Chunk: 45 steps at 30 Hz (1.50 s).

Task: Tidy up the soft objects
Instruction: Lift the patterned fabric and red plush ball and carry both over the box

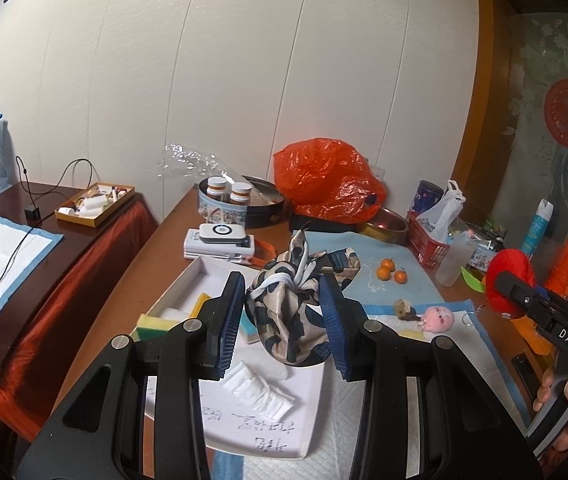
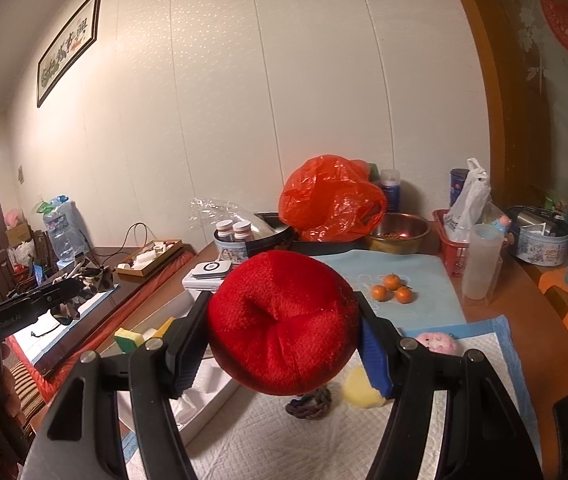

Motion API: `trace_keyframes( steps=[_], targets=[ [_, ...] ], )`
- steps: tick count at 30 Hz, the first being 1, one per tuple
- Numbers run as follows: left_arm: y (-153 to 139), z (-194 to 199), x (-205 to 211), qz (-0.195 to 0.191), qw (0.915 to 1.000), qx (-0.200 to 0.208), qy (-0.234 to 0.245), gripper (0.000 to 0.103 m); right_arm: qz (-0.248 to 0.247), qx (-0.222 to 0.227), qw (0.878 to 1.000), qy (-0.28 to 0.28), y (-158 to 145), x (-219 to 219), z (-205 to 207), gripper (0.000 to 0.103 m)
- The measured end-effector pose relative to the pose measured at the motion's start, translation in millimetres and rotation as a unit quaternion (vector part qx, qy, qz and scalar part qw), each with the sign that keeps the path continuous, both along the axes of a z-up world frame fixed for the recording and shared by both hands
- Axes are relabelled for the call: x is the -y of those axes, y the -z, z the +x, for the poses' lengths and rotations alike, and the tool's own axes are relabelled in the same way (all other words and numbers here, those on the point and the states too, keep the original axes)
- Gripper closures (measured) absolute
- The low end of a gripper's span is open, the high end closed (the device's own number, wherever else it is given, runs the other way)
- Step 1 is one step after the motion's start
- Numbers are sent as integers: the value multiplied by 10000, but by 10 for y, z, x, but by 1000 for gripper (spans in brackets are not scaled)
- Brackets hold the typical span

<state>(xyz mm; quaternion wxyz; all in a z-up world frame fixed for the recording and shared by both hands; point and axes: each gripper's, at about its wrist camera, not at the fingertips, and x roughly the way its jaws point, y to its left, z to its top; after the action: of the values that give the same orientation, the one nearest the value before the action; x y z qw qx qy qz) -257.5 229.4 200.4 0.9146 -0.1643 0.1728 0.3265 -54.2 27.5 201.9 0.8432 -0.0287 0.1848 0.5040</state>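
The left gripper has its jaws clamped on a knotted patterned cloth bundle, held above the white box near the table's left edge. The right gripper pinches a red plush ball over the quilted pad. Below the ball lie a braided cord ring and a yellow sponge; a pink plush sits just right. Farther off are three small oranges, a metal bowl and an orange plastic bag.
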Motion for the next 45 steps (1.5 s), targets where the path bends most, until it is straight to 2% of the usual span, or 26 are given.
trace_keyframes(
  steps=[12, 34, 38, 40, 45],
  targets=[
    [-25, -208, -133, 1, 9999, 91, -99, 65, -35, 38, 9999, -149, -8, -181, -195, 36],
    [-33, -387, -527, 25, 9999, 128, -16, 65, -75, 98, 9999, -86, 21, -492, -419, 36],
    [-175, -386, -674, 188, 9998, 97, 59, 65, -72, 115, 9999, -79, -2, -592, -475, 36],
    [-336, -383, -760, 402, 9991, 117, 88, 65, -49, 127, 9999, -106, -50, -657, -499, 36],
    [-606, -342, -987, 612, 9977, 177, 231, 65, 150, 218, 9994, -203, -283, -844, -577, 36]
  ],
)
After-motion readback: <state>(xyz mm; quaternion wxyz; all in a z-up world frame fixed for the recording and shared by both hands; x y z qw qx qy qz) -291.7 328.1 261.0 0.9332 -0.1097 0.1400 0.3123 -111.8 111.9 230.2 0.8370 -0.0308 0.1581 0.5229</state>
